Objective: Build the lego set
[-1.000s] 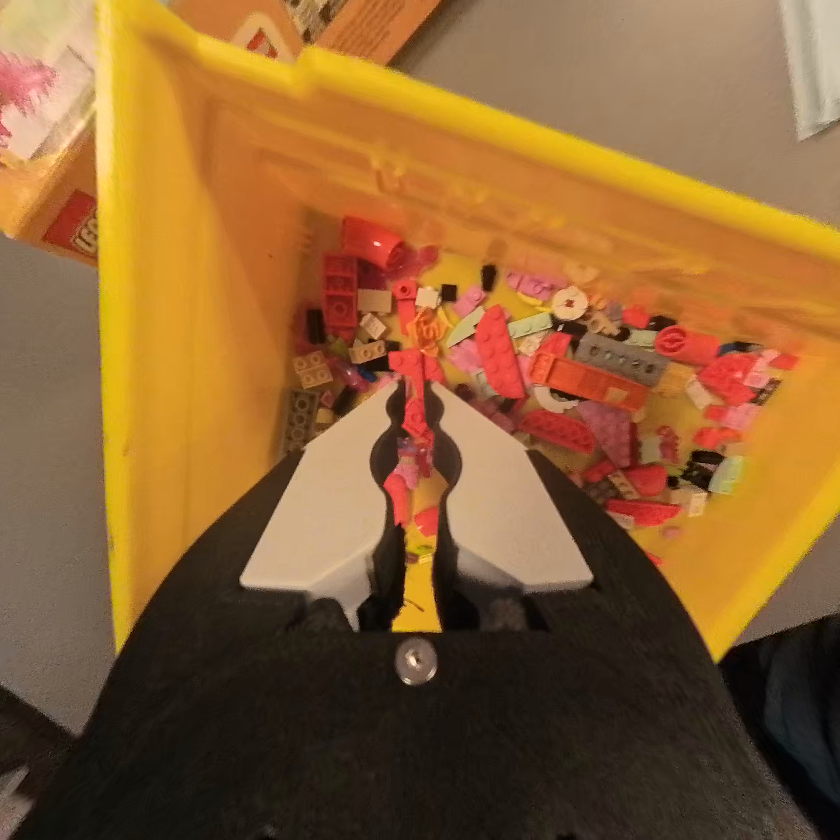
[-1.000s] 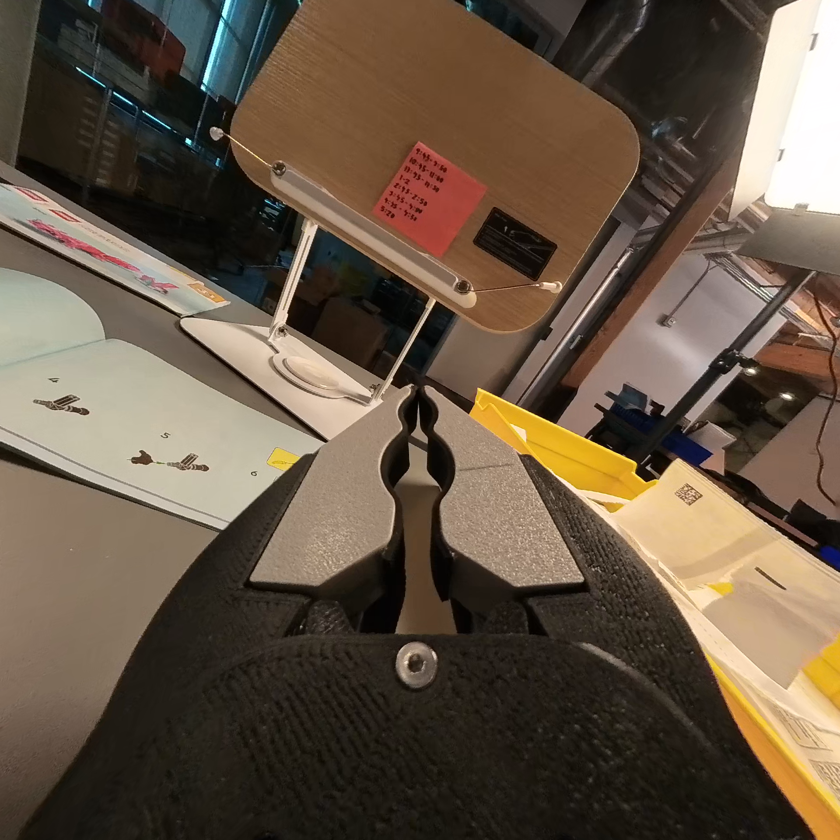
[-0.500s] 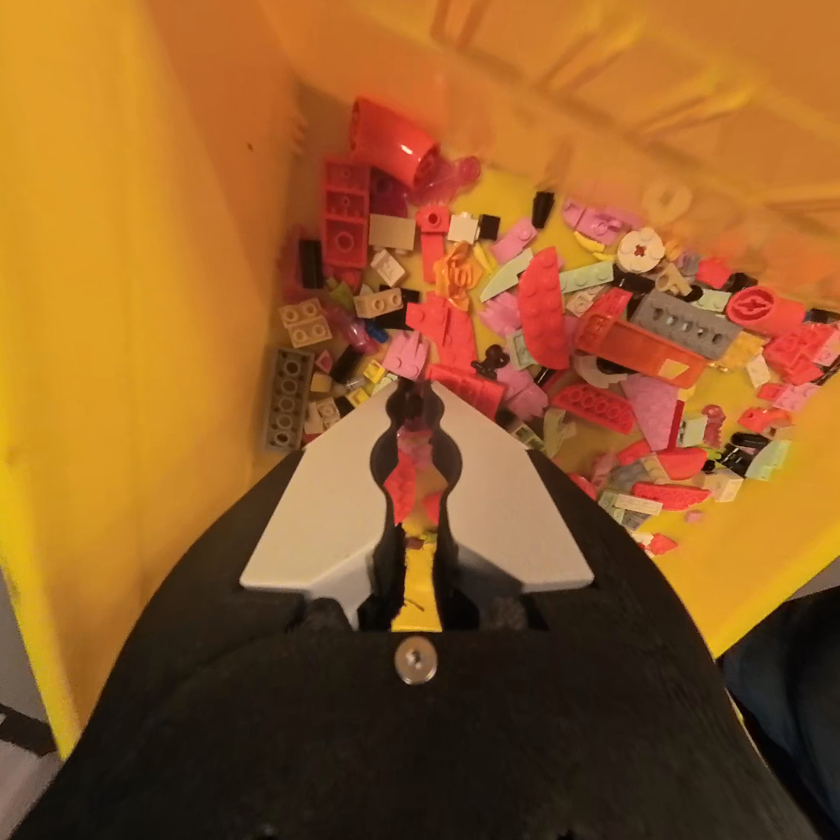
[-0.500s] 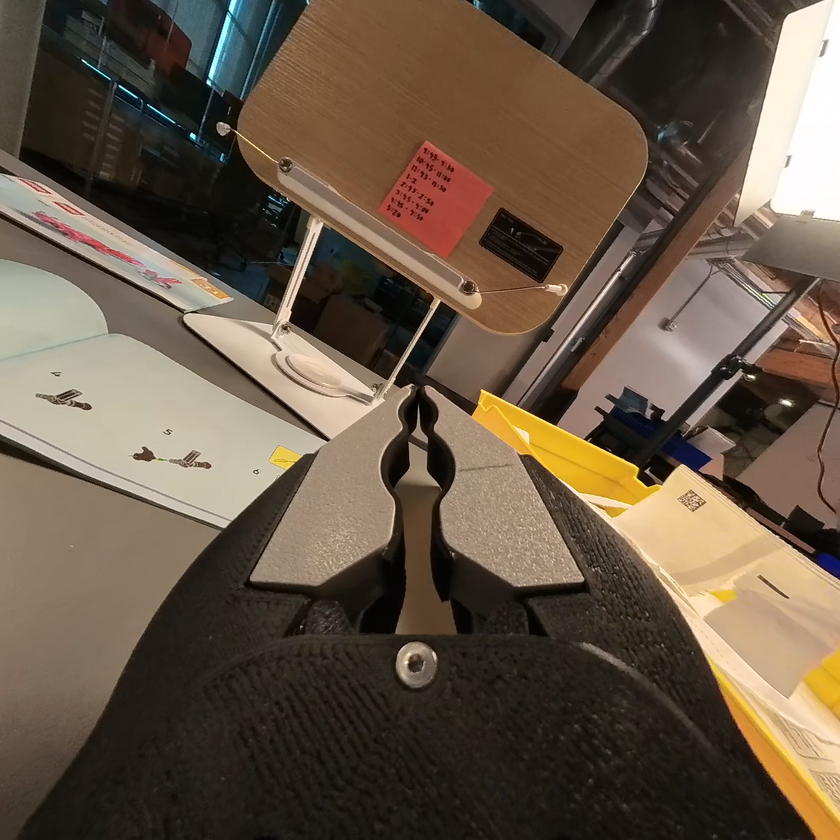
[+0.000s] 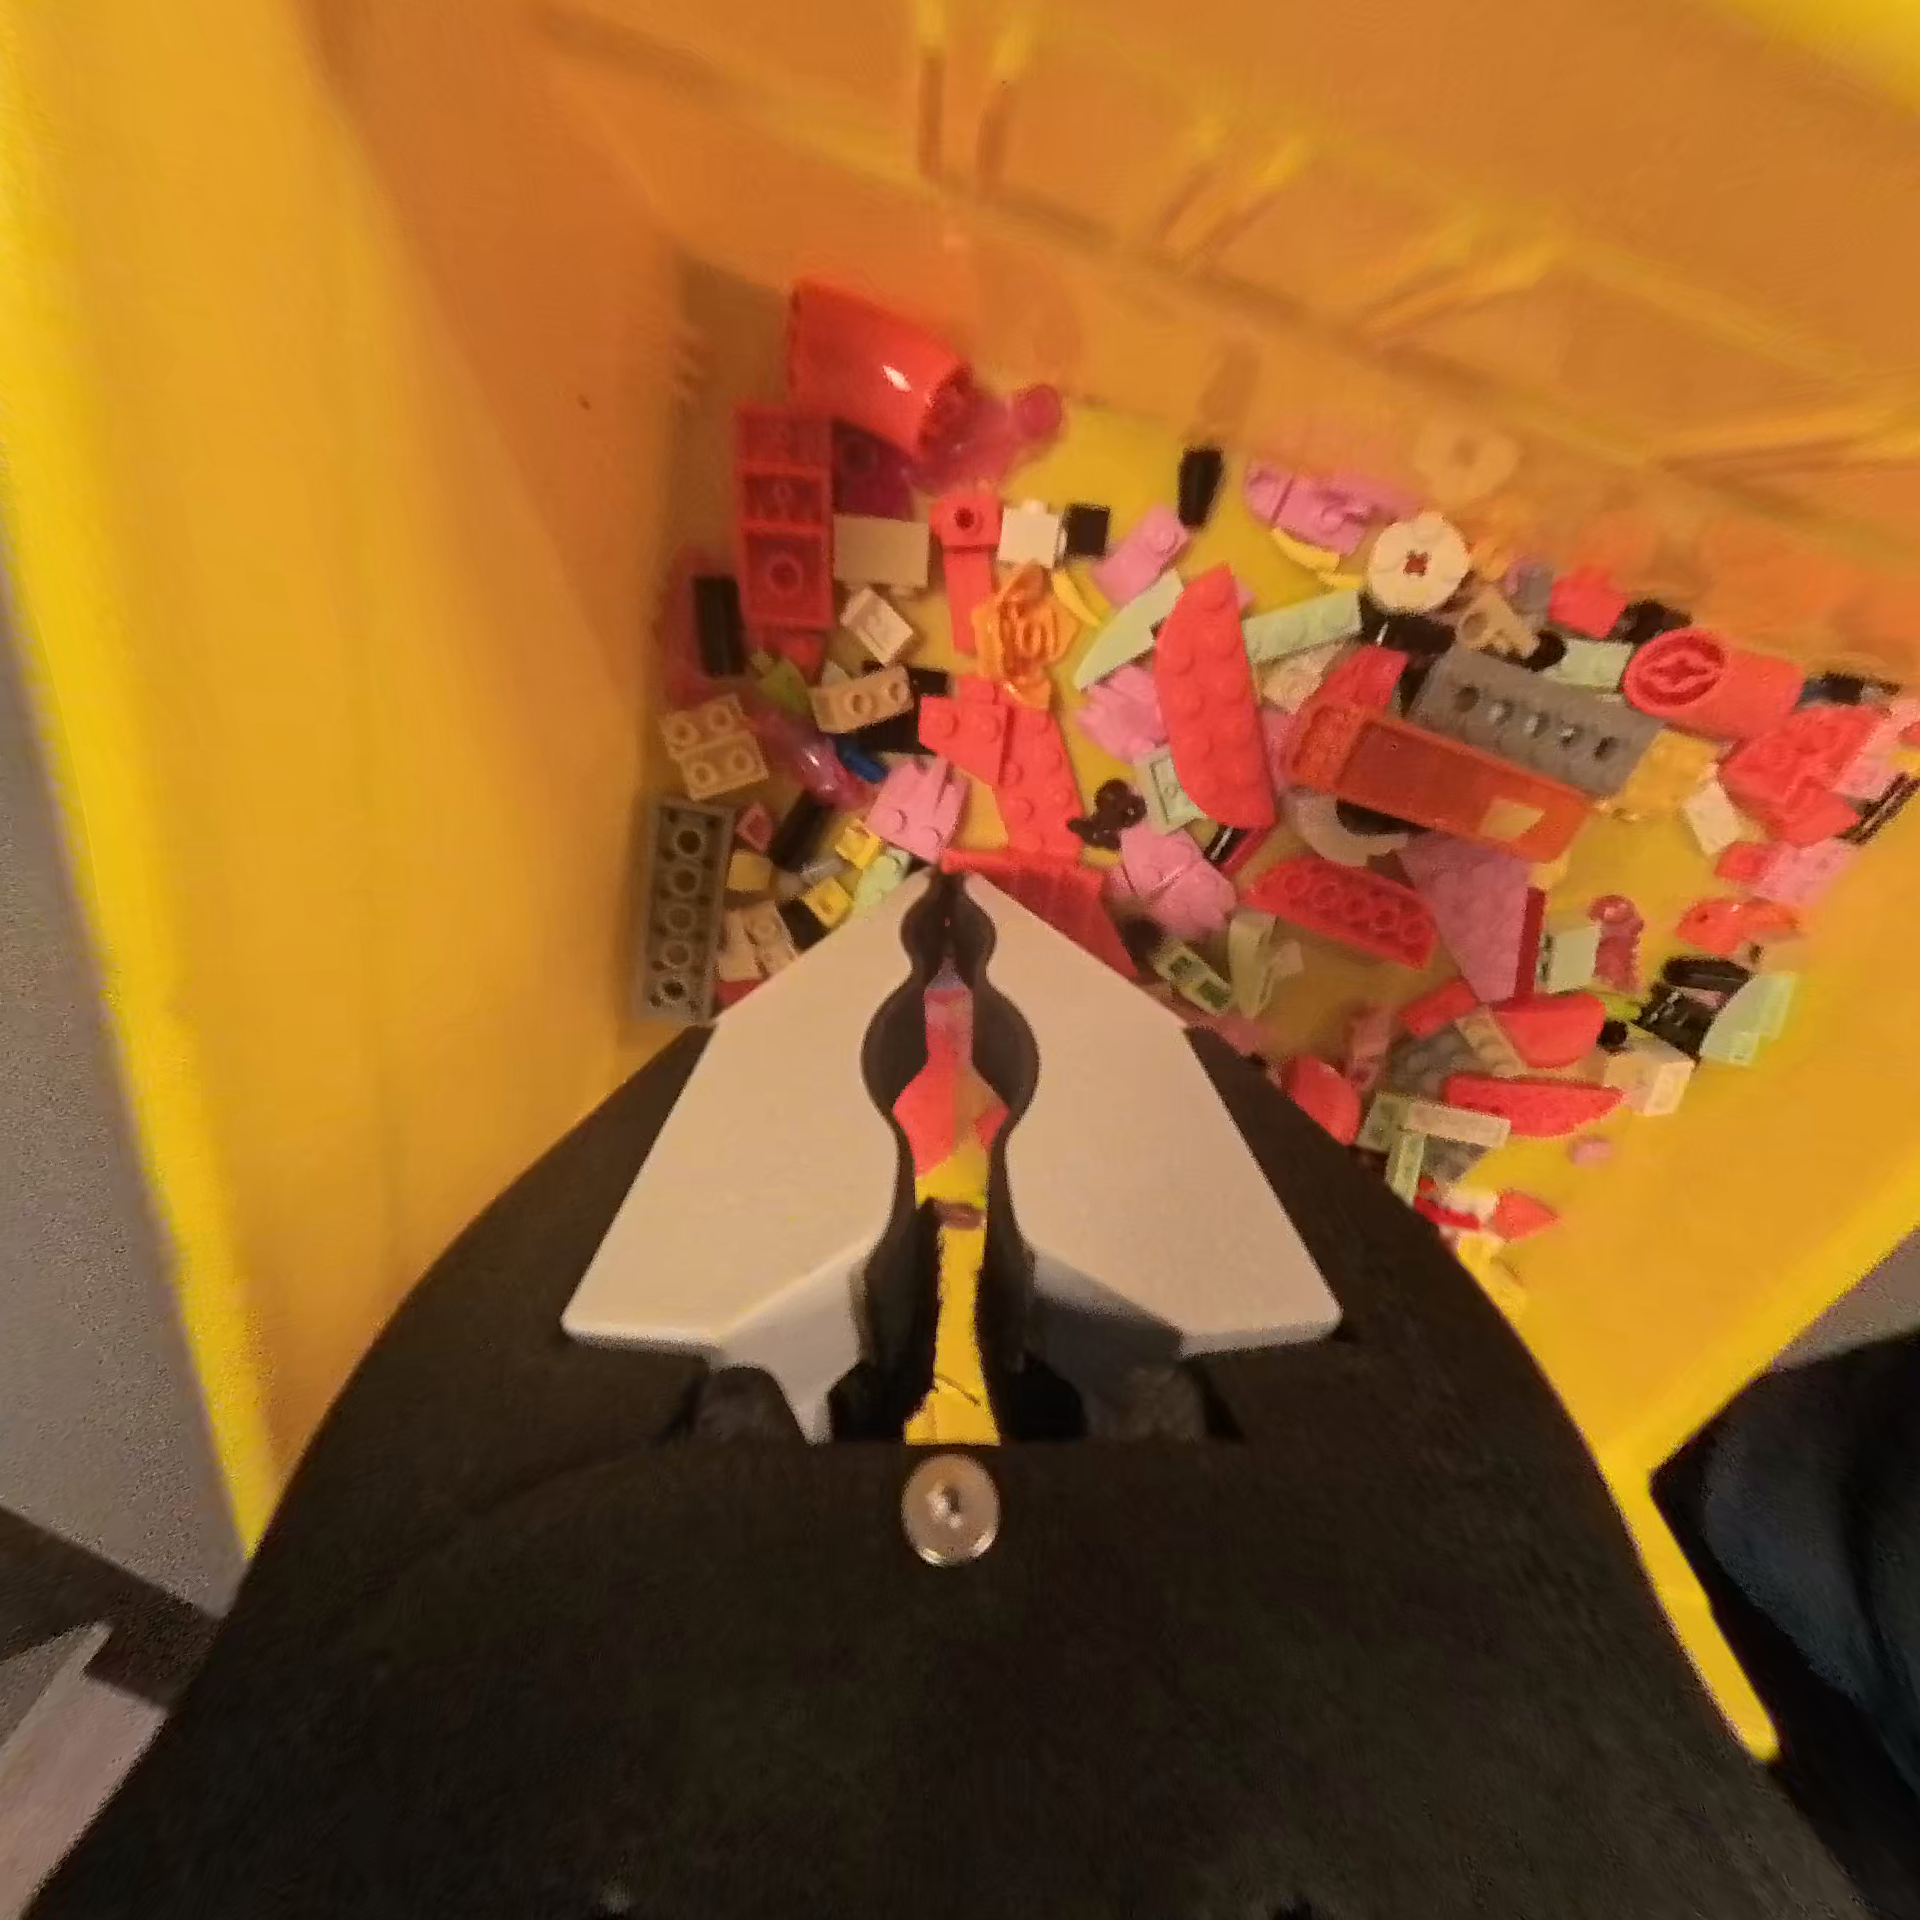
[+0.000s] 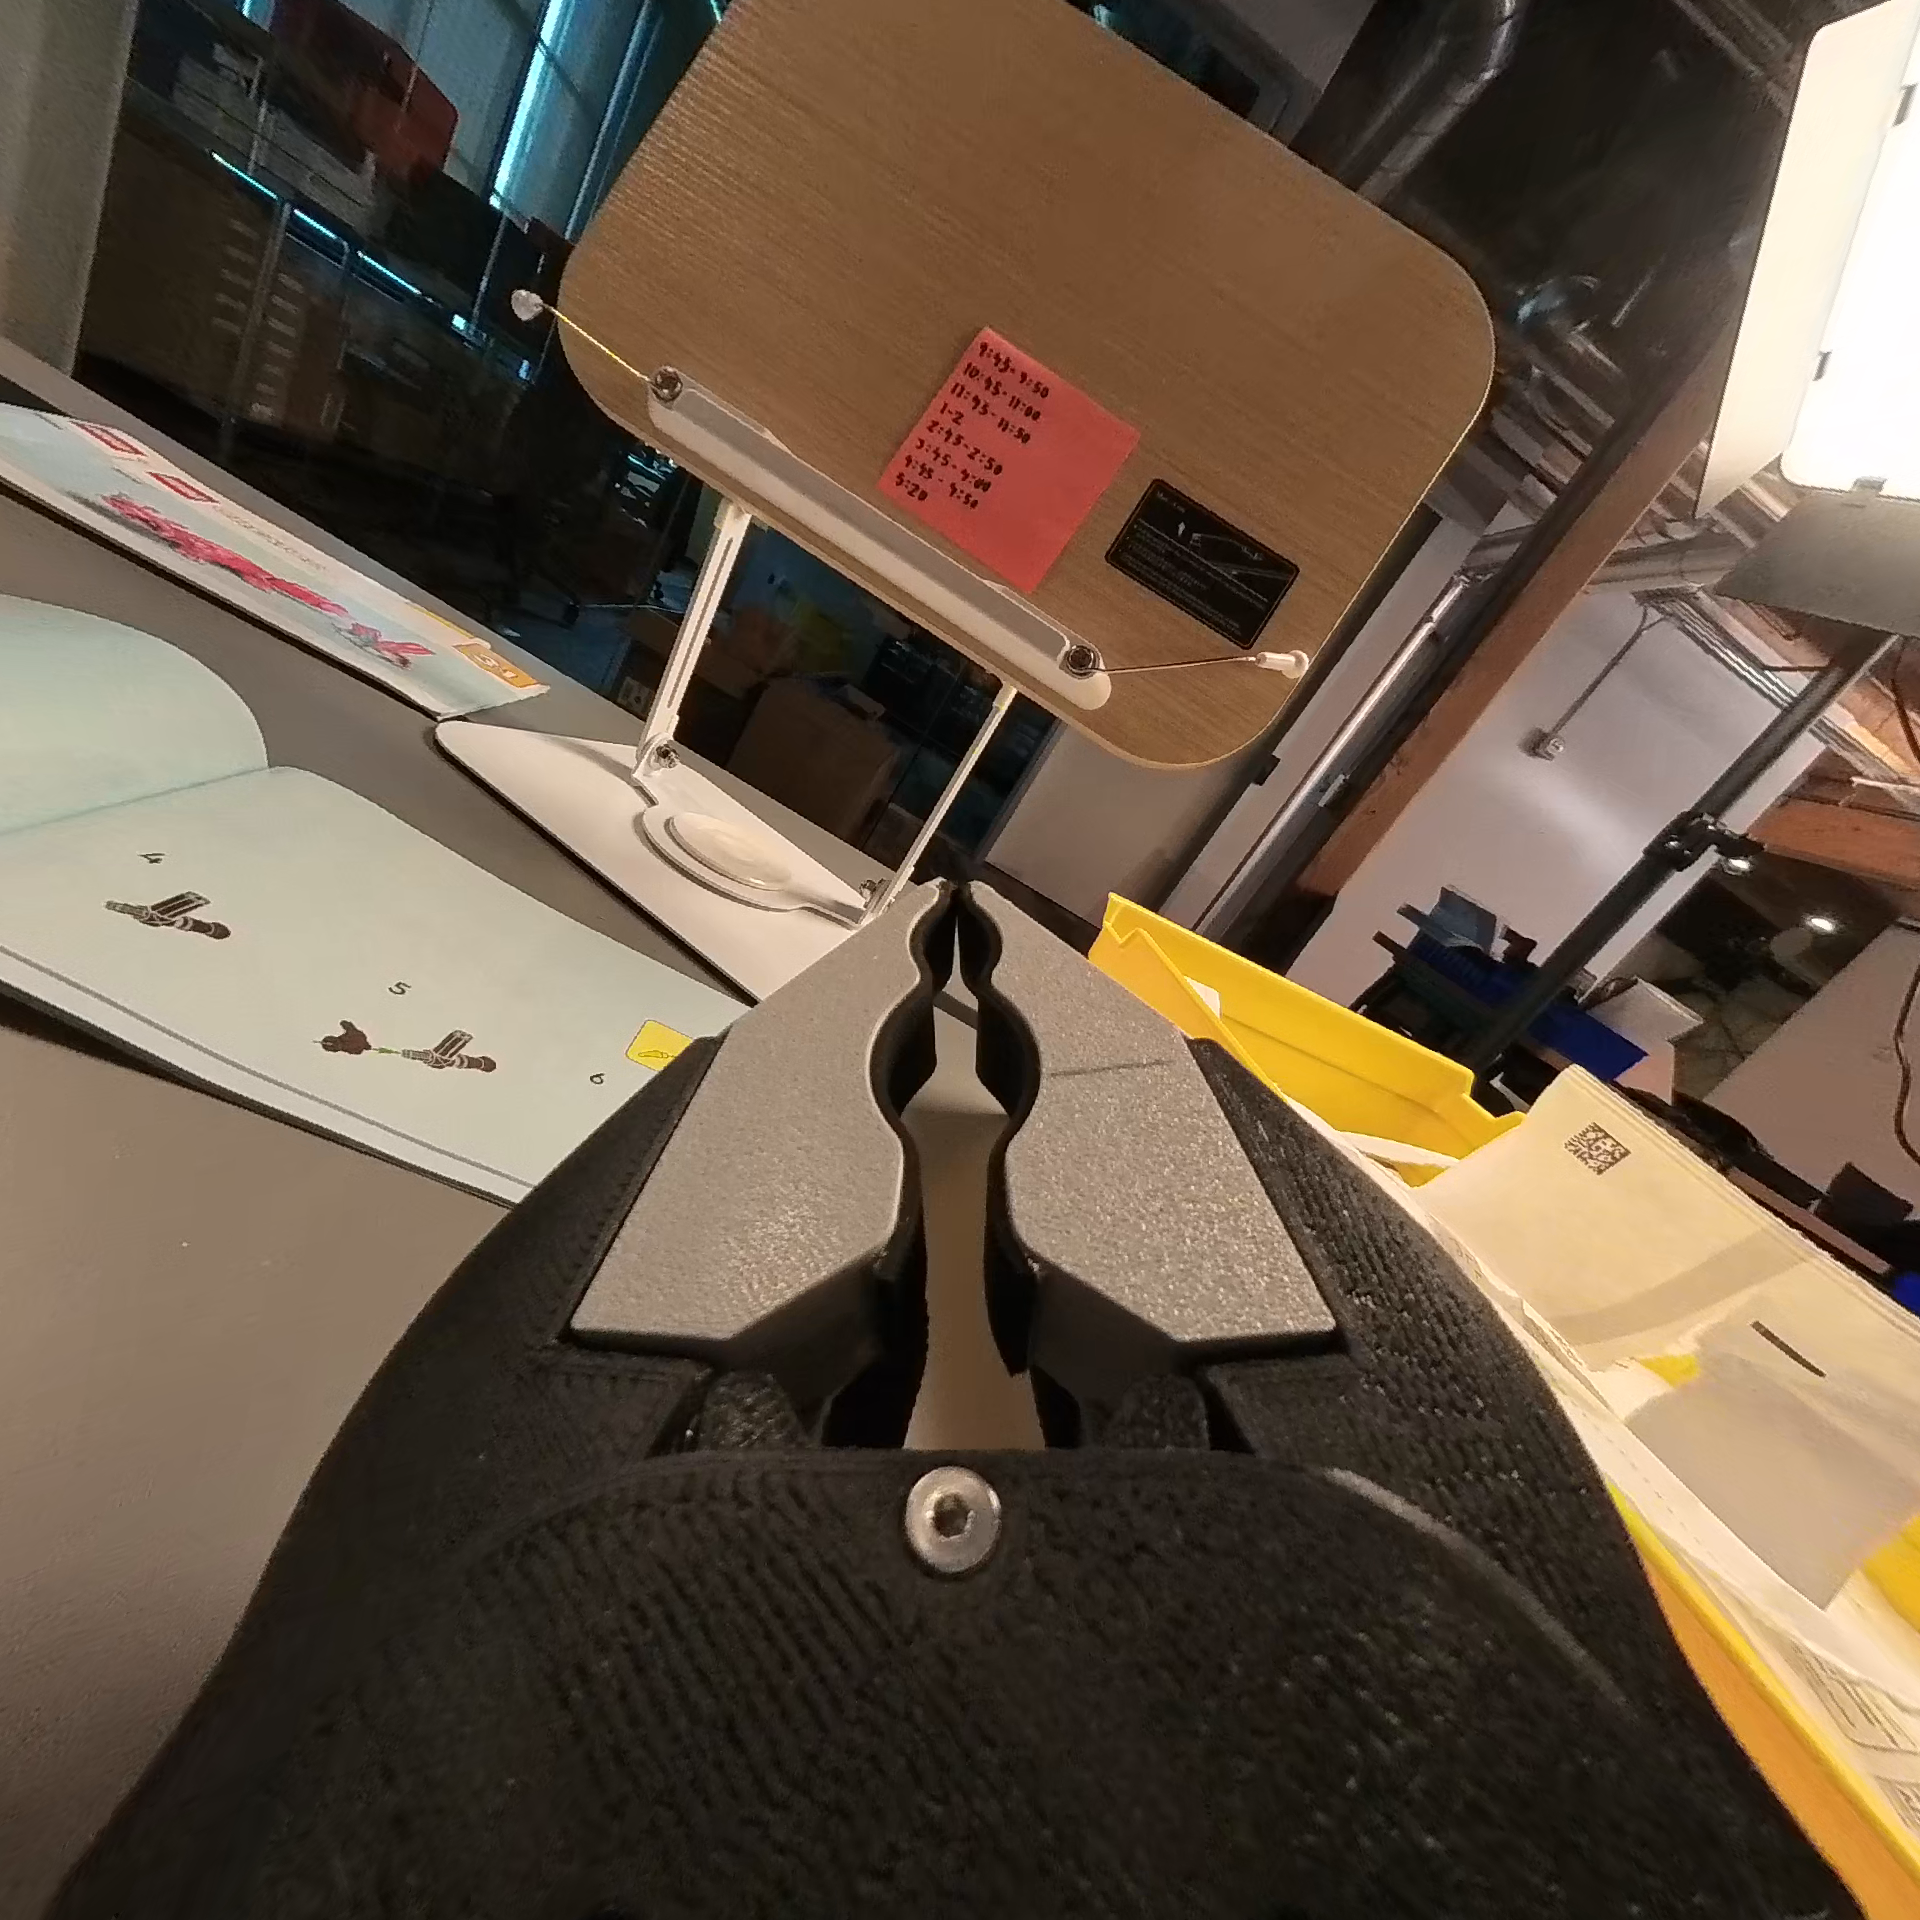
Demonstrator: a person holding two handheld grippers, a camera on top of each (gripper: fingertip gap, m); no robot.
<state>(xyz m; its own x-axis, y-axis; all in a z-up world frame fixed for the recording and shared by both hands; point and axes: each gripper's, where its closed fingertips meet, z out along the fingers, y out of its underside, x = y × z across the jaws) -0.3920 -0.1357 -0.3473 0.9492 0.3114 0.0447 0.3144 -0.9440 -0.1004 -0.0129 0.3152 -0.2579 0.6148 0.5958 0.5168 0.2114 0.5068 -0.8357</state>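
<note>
Left gripper [image 5: 951, 883] reaches inside a yellow plastic bin [image 5: 312, 623] of small mixed toy bricks [image 5: 1195, 727].
Its fingertips look closed, seemingly on nothing; the right gripper [image 6: 958, 888], over a grey table [image 6: 208, 1299], is closed and bare.

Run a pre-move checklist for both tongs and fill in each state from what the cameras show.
1. Left tongs inside the yellow bin: ok, tips are just above the brick pile.
2. Left tongs closed: ok, tips meet.
3. Brick held in the left tongs: cannot tell, picture is blurred at the tips.
4. Left tongs clear of the bin wall: ok, wall stands off to the left.
5. Right tongs closed and empty: ok, tips meet on nothing.
6. Right tongs clear of the book stand and booklet: ok, both lie ahead, untouched.
</note>
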